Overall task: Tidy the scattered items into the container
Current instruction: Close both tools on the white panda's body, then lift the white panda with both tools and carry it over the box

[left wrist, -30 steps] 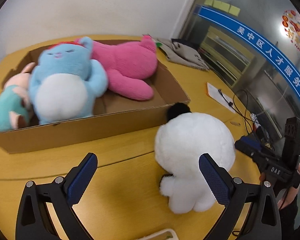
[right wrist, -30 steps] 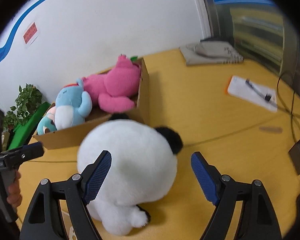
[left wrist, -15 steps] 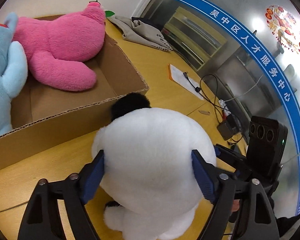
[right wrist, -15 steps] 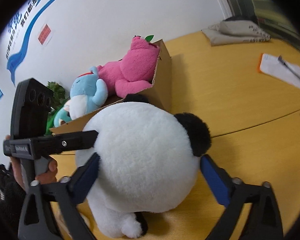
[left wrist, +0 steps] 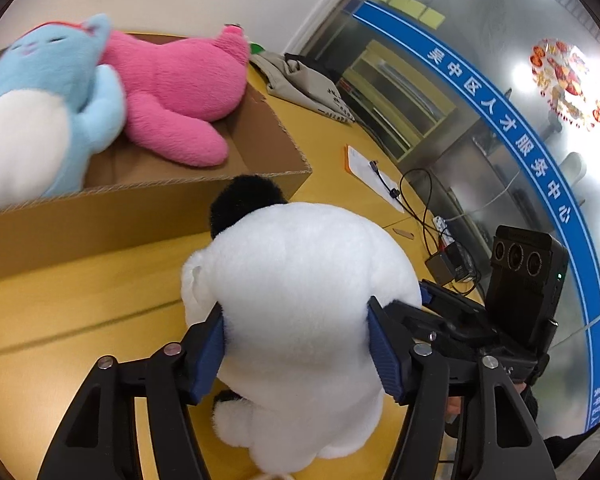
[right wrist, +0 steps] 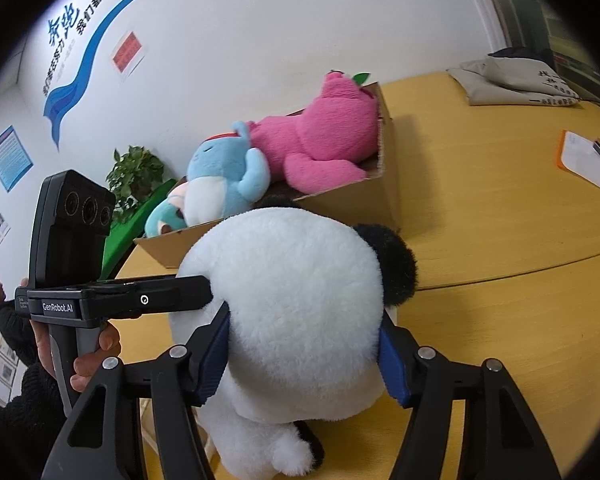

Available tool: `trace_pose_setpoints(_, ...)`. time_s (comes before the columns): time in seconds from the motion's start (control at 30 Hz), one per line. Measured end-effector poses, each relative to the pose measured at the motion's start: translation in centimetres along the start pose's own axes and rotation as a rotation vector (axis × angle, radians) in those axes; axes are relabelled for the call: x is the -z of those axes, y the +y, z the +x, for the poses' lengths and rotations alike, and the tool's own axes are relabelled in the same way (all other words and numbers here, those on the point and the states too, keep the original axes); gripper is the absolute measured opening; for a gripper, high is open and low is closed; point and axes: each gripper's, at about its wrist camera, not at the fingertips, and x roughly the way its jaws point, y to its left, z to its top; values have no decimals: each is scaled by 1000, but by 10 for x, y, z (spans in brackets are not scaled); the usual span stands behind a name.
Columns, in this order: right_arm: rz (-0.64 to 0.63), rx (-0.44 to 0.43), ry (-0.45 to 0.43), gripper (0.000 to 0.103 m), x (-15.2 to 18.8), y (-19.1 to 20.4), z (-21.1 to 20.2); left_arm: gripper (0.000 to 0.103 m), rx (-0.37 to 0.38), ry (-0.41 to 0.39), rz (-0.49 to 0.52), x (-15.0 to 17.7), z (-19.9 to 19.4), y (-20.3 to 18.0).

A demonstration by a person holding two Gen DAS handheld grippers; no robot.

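Both hand-held grippers now squeeze the panda plush

Plush fur, raw cardboard, smooth wood-look tabletop

The panda toy at lower centre is thick, fluffy white pile with a black fuzzy ear; the pink plush and blue plush at upper left are soft, matt fleece. The cardboard box is plain brown, matt, with a rough corrugated edge. The tabletop is smooth yellow with a faint sheen. The left gripper is matt black plastic with ribbed blue pads and shiny metal rivets.
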Motion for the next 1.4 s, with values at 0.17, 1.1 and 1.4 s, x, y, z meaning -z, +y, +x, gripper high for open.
trace_pose_setpoints(0.17,-61,-44,72,64,2,16,8,65,-30,8,-37,22,-11,11)
trace_pose_setpoints(1.1,-227,-140,-39,60,-61,51,-9,63,-30,-187,32,-36,-81,-10)
trace_pose_setpoints(1.4,-348,-126,-173,60,-165,60,16,63,-98,-310,64,-134,-95,2)
